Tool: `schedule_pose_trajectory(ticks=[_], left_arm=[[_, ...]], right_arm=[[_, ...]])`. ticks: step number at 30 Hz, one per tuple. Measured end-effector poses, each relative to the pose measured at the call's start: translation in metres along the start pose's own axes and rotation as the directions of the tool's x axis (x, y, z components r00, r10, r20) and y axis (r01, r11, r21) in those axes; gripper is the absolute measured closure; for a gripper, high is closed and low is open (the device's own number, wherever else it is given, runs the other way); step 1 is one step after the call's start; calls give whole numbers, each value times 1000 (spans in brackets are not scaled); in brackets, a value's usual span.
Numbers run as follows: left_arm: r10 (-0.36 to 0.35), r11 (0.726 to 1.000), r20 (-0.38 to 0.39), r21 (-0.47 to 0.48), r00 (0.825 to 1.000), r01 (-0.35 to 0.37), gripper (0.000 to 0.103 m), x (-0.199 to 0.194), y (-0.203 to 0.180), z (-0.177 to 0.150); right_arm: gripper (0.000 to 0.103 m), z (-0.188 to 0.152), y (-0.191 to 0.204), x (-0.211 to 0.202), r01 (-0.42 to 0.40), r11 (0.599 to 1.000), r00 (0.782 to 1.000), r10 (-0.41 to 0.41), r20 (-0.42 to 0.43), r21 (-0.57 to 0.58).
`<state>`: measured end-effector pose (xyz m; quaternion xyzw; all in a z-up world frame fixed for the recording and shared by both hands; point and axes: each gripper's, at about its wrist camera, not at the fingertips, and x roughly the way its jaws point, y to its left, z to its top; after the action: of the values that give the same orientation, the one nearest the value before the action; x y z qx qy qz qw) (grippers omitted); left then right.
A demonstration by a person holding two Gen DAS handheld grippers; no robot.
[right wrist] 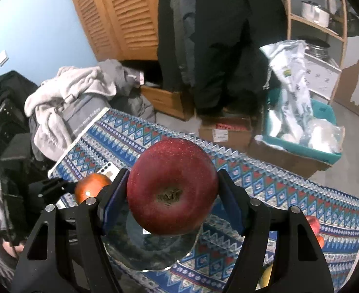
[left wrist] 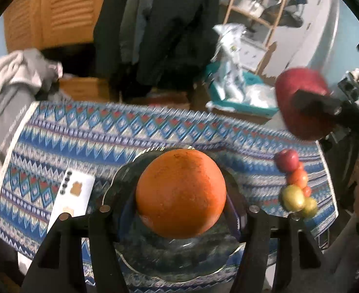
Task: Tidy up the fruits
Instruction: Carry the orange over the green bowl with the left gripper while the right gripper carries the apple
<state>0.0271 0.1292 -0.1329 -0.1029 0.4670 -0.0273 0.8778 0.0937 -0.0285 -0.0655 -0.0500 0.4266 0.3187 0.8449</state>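
Note:
My left gripper (left wrist: pixel 180 210) is shut on a large orange (left wrist: pixel 180 193) and holds it just above a clear glass plate (left wrist: pixel 130 171) on the patterned blue tablecloth (left wrist: pixel 106 131). My right gripper (right wrist: pixel 172 195) is shut on a big dark red apple (right wrist: pixel 172 185), held above the same glass plate (right wrist: pixel 130 254). The apple (left wrist: pixel 301 102) and the right gripper also show at the right of the left wrist view, raised above the table. The orange (right wrist: pixel 91 188) shows at the left of the right wrist view.
Several small red, orange and green fruits (left wrist: pixel 296 185) lie in a cluster near the table's right edge. A white phone (left wrist: pixel 72 195) lies left of the plate. Clothes (right wrist: pixel 64 102), cardboard boxes (right wrist: pixel 225 131) and a teal bin (right wrist: pixel 308 146) stand beyond the table.

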Motion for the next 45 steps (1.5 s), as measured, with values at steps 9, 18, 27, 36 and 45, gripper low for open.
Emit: schedule_pose_trajectory(ticks=[9, 18, 27, 36, 45], left_arm=[[54, 997, -131, -48, 990, -61, 39, 45, 25, -28], [77, 994, -195, -66, 978, -91, 39, 71, 34, -40], [54, 989, -298, -117, 953, -93, 38, 94, 44, -55], [67, 990, -296, -100, 953, -101, 36, 97, 44, -55], [68, 987, -272, -120, 960, -103, 35, 79, 51, -50]], right_arm=[[31, -6, 13, 44, -33, 999, 995, 33, -94, 5], [31, -22, 21, 74, -36, 999, 984, 34, -173, -7], [31, -37, 21, 92, -29, 999, 973, 25, -230, -14], [31, -52, 24, 112, -38, 999, 957, 30, -289, -21], [31, -65, 24, 134, -48, 999, 935, 42, -351, -9]])
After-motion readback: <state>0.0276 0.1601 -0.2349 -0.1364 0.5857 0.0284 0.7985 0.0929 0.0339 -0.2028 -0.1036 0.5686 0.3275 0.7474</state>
